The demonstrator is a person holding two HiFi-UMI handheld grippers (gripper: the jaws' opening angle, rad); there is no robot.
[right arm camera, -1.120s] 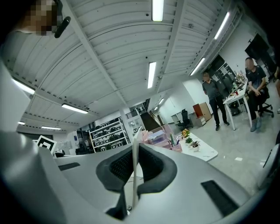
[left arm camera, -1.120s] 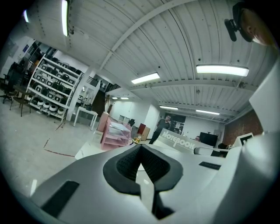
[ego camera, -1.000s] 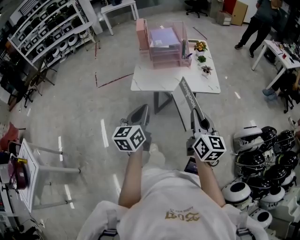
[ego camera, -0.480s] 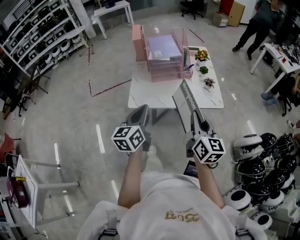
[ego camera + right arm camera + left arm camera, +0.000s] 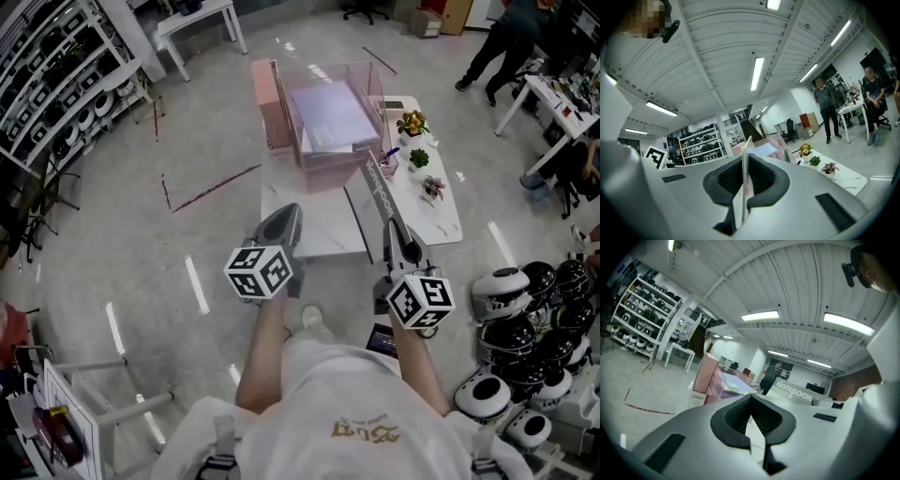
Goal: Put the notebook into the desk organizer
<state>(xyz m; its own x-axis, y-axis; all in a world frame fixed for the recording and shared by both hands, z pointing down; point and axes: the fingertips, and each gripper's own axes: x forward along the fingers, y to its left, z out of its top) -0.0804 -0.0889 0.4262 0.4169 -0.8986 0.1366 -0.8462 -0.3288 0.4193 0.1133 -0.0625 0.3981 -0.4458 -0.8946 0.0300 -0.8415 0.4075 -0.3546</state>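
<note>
The grey notebook (image 5: pixel 379 187) stands on edge, its spine lettering up, with my right gripper (image 5: pixel 394 230) shut on its near end. In the right gripper view its thin edge (image 5: pixel 744 180) runs between the pads. It reaches out over the white table (image 5: pixel 319 234), near the pink and clear desk organizer (image 5: pixel 319 122) at the table's far end. My left gripper (image 5: pixel 284 217) is held level over the table's near edge, jaws shut and empty. The left gripper view shows the organizer (image 5: pixel 712 380) ahead to the left and the notebook (image 5: pixel 797 392) to the right.
Three small potted plants (image 5: pixel 419 157) line the table's right side. Several white helmets (image 5: pixel 525 309) are piled on the floor at right. Shelving (image 5: pixel 56 75) stands far left, a white side table (image 5: pixel 192 14) behind. A person (image 5: pixel 506 37) stands at the far right.
The table and organizer have come closer and lower in the head view as both grippers moved forward. The notebook's far end now reaches over the table. The grip is unchanged.
</note>
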